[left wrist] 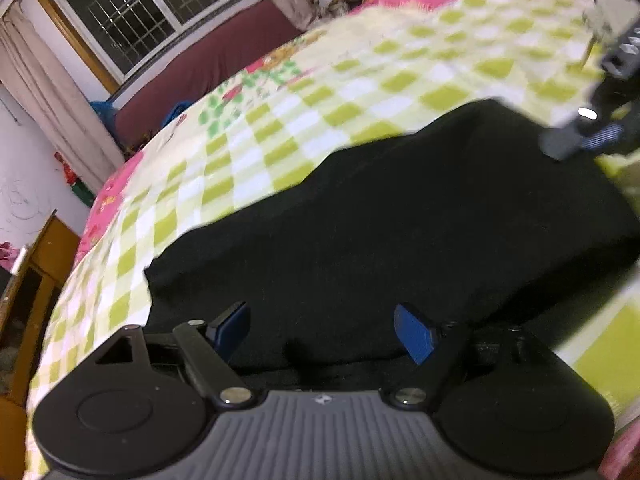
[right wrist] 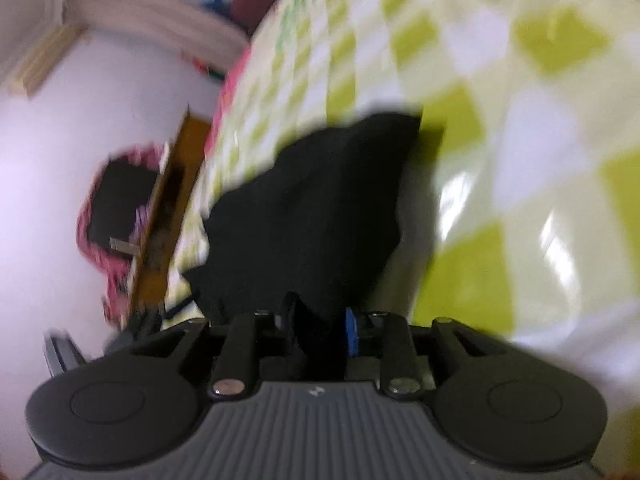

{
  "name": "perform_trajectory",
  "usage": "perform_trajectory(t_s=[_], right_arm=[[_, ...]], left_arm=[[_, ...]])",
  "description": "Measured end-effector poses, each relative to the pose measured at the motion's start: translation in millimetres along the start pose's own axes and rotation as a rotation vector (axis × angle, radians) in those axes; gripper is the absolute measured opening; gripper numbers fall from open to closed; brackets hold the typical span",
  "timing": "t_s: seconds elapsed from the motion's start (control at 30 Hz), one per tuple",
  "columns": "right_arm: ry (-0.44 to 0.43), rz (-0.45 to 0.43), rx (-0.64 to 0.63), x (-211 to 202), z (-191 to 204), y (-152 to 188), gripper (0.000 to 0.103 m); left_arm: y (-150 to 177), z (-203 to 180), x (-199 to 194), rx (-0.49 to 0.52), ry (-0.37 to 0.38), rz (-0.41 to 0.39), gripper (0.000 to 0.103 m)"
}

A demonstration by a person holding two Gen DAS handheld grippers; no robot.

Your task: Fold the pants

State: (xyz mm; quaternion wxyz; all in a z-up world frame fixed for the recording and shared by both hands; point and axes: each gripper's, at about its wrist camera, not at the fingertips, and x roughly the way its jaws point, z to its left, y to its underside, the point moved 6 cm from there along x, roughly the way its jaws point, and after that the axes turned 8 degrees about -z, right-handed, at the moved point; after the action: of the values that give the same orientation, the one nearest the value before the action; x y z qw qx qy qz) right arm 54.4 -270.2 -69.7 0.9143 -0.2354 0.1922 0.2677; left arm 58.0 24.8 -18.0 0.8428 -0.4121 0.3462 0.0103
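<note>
Black pants [left wrist: 400, 220] lie as a broad dark slab on a green-and-white checked bed sheet [left wrist: 320, 92]. My left gripper [left wrist: 324, 332] hovers over the near edge of the pants. It is open, its blue pads [left wrist: 414, 334] wide apart with only flat cloth below them. In the right wrist view the pants [right wrist: 320, 200] bunch up and run into my right gripper [right wrist: 318, 326]. Its jaws stand narrow and pinch a fold of the black cloth between the blue pads [right wrist: 351, 332]. The picture is blurred. That right gripper [left wrist: 568, 142] also shows at the pants' far right corner.
The bed sheet has a pink flowered border [left wrist: 116, 188] at its left edge. A wooden cabinet [left wrist: 36, 280] stands beside the bed on the left. A barred window [left wrist: 148, 12] with curtains [left wrist: 48, 92] and a maroon panel [left wrist: 208, 56] lie beyond the bed.
</note>
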Motion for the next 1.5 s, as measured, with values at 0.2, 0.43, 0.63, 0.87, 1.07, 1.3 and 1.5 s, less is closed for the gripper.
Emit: perform_trajectory(t_s=[0.2,0.43,0.63,0.87,1.07,1.3,1.5], right_arm=[[0.062,-0.076,-0.067,7,1,-28,0.033],[0.070,-0.114,-0.022,34,-19,-49,0.036],[0.048,-0.140,0.009,63,-23,-71,0.012],[0.065,-0.181,0.035,39,-22,-72,0.030],[0.024,-0.083,-0.039,13,-2,-27,0.077],[0.079,-0.082,0.073,64,-15,-23,0.025],[0.017,-0.107,0.095,28,-26,-25,0.014]], left_arm=[[-18,-35,-7,0.044,0.070,-0.089,0.093],[-13,-63,2,0.112,0.108,-0.062,0.093],[-8,-59,9,0.043,0.145,-0.012,0.093],[-11,-49,-5,0.039,0.156,-0.048,0.093],[4,-8,-2,-0.022,0.080,-0.036,0.093],[18,11,37,-0.086,0.075,0.054,0.094],[15,-13,22,-0.104,0.108,0.051,0.093]])
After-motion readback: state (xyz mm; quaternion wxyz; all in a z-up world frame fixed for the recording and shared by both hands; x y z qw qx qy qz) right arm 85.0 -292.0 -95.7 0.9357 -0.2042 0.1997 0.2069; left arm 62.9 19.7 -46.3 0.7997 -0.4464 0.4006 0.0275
